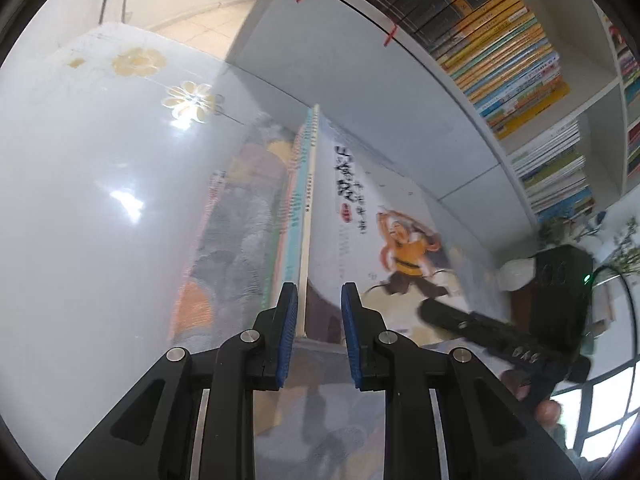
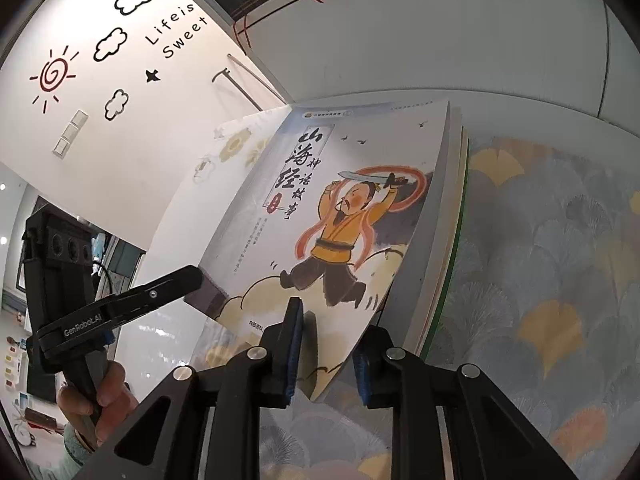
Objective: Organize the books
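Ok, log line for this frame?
step: squaring books | left gripper: open, at book stack | right gripper: open, around top book corner

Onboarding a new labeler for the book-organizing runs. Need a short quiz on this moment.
1. True or false: the right gripper has one finger on each side of the lower edge of the swordsman storybook.
2. The left gripper is: A) open, B) clamped on a pen, C) holding a cup.
3. Short answer: what covers the table under the storybook?

Key: 1 true. 2 A. 3 the ginkgo-leaf patterned cloth.
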`<state>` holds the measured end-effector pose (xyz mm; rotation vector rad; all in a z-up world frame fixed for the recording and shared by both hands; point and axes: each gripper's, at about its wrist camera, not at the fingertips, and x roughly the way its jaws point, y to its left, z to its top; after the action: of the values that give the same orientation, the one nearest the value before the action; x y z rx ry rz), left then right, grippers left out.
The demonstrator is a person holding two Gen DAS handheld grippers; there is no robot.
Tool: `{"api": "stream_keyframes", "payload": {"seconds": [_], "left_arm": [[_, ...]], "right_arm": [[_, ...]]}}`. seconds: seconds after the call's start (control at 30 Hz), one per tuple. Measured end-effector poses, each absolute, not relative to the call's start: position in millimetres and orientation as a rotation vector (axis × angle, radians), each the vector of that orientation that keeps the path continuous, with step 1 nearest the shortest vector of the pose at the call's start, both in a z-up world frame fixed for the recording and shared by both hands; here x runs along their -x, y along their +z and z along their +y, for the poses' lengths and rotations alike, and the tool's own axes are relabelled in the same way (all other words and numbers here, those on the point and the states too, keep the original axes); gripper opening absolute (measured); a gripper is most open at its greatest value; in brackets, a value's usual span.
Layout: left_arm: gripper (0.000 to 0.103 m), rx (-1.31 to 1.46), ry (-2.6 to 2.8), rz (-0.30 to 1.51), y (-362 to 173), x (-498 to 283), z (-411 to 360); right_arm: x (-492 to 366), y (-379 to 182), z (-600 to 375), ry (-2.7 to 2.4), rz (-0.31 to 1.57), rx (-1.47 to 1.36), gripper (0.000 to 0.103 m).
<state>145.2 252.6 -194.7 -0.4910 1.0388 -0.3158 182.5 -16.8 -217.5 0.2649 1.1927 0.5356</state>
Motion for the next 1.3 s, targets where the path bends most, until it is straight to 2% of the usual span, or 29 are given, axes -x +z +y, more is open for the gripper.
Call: {"api": "stream_keyframes", "payload": {"seconds": [0.1, 0.2, 0.27, 0.3, 0.47, 0.6, 0.87, 1.3], "left_arm": [[0.02, 0.358, -0.26, 1.046, -186.4, -135.0, 246.5], [0.02, 0.305, -0.273, 1.055, -177.7, -118.1, 239.2], [0.029, 0.296, -0.294, 1.071, -172.7, -104.2, 231.8], [0.029, 0.293, -0.31, 1.077, -170.2, -97.0, 226.2], [0.029, 0.231, -0.387, 1.112, -159.8, -67.9, 180.5], [0.029, 0.14, -0.484, 1.143, -150.1, -49.8, 114.8], [0.029, -0.003, -0.685, 1.186, -139.5, -14.8, -28.4], [0.029, -0.062, -0.945, 1.231, -148.4, 34.6, -233.9]], "right_arm": [[-182.1, -217.5, -20.1, 0.525, 1.228, -0.292, 0.027], [-168.1, -211.5, -28.0, 0.514, 1.251, -0.287, 0.037], [-146.6, -206.6, -40.6, 0.49, 1.246, -0.279, 0.051], [-136.0, -206.0, -46.9, 0.475, 1.245, -0.279, 0.052], [-59.8, -214.2, -111.7, 0.361, 1.261, -0.349, 0.052], [7.8, -232.9, -191.4, 0.218, 1.294, -0.509, 0.052], [119.9, -231.8, -349.3, -0.041, 1.18, -0.772, 0.052], [202.9, -188.0, -516.1, -0.312, 0.98, -0.759, 0.052]]}}
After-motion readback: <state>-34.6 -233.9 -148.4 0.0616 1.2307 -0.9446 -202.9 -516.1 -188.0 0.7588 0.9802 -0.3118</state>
